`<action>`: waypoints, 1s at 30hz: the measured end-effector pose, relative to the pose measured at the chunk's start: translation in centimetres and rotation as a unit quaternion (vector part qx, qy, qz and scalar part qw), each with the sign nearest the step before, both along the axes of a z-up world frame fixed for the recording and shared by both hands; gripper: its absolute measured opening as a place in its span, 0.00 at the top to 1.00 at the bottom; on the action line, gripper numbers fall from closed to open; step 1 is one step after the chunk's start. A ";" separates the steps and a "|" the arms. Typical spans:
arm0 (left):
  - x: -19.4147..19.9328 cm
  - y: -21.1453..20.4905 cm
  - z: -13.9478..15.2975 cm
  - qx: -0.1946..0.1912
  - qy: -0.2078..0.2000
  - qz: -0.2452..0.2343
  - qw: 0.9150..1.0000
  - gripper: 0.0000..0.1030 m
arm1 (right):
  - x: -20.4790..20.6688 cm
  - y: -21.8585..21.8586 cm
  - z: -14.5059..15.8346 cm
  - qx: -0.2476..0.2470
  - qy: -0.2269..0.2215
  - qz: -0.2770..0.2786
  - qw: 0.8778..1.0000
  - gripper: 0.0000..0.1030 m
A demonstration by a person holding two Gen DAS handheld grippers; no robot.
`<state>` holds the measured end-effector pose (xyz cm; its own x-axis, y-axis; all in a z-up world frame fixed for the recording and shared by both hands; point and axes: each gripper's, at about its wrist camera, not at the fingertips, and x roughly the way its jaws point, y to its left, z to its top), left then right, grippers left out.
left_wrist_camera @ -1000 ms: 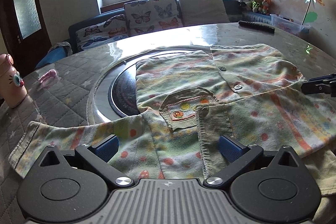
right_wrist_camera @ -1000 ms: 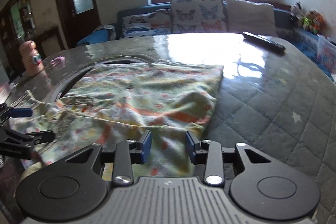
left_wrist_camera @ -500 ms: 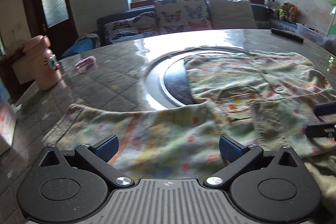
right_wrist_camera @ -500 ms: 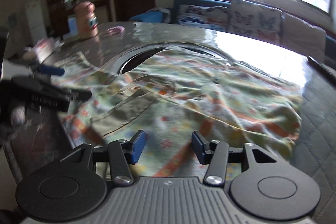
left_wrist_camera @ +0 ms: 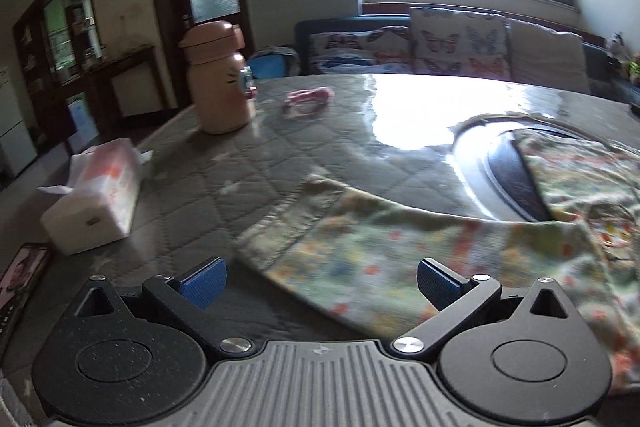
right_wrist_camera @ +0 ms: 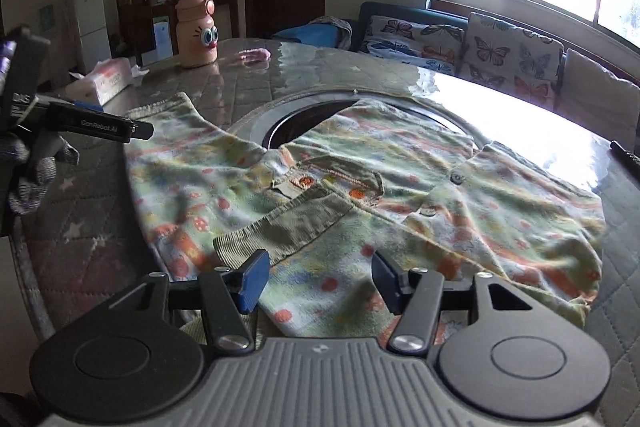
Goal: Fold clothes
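Note:
A child's patterned garment (right_wrist_camera: pixel 360 183) with green, orange and yellow print lies spread on the round table, partly over the dark centre ring. Its left sleeve (left_wrist_camera: pixel 360 247) stretches out toward the table's left side. My left gripper (left_wrist_camera: pixel 320 279) is open, hovering just above the sleeve's ribbed cuff end (left_wrist_camera: pixel 288 223). It also shows in the right wrist view (right_wrist_camera: pixel 120 131) at the sleeve's far left. My right gripper (right_wrist_camera: pixel 316 279) is open and empty over the garment's near hem, beside a folded-in ribbed cuff (right_wrist_camera: pixel 272 231).
A pink cartoon bottle (left_wrist_camera: pixel 220 79) and a small pink item (left_wrist_camera: pixel 306 99) stand at the back left. A tissue pack (left_wrist_camera: pixel 96 195) lies at the left edge. The quilted table cover (left_wrist_camera: pixel 224 163) surrounds the dark centre ring (right_wrist_camera: pixel 304 119). A sofa with butterfly cushions (right_wrist_camera: pixel 480 43) sits behind.
My left gripper has swung left, from over the garment's chest to the outstretched sleeve end. My right gripper has turned left along the near hem and its jaws have opened wider.

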<state>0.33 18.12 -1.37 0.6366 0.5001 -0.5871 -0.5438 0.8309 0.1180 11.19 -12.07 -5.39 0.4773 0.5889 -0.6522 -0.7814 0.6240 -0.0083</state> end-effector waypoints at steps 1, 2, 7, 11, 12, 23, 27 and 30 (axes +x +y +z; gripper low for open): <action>0.0 0.6 -0.1 0.000 -0.001 0.009 1.000 0.00 | 0.0 0.0 0.1 0.000 -0.002 -0.001 1.000 0.44; 0.1 1.1 -0.1 -0.002 -0.003 0.017 1.000 0.00 | 0.0 -0.1 0.3 0.001 -0.004 -0.001 1.000 0.44; 0.2 2.8 -0.1 -0.024 -0.017 0.029 0.999 0.03 | -0.1 -0.4 0.8 0.015 0.000 -0.003 1.000 0.44; 0.2 3.7 -0.4 -0.063 -0.021 0.027 0.997 0.19 | -0.3 -0.7 1.0 0.023 0.001 -0.008 1.000 0.44; 0.2 3.7 -0.4 -0.068 -0.023 0.027 0.997 0.23 | -0.3 -0.9 1.0 0.025 0.004 -0.010 1.000 0.44; -0.4 3.5 0.3 -0.111 -0.055 0.003 0.992 0.90 | -0.3 -3.0 0.9 0.047 0.019 -0.043 0.998 0.44; -0.4 0.7 2.1 -0.132 -0.081 -0.054 0.986 0.91 | -0.3 -4.0 1.2 0.056 0.013 -0.058 0.997 0.44; -0.3 -1.9 3.6 -0.146 -0.099 -0.104 0.979 0.91 | -0.4 -5.0 1.3 0.065 0.009 -0.073 0.995 0.44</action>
<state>0.06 16.26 2.21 0.8229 0.1766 -0.5400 -0.3474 0.9085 -0.2324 10.80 -17.09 -4.04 0.5528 0.5941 -0.5844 -0.6810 0.7262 0.0941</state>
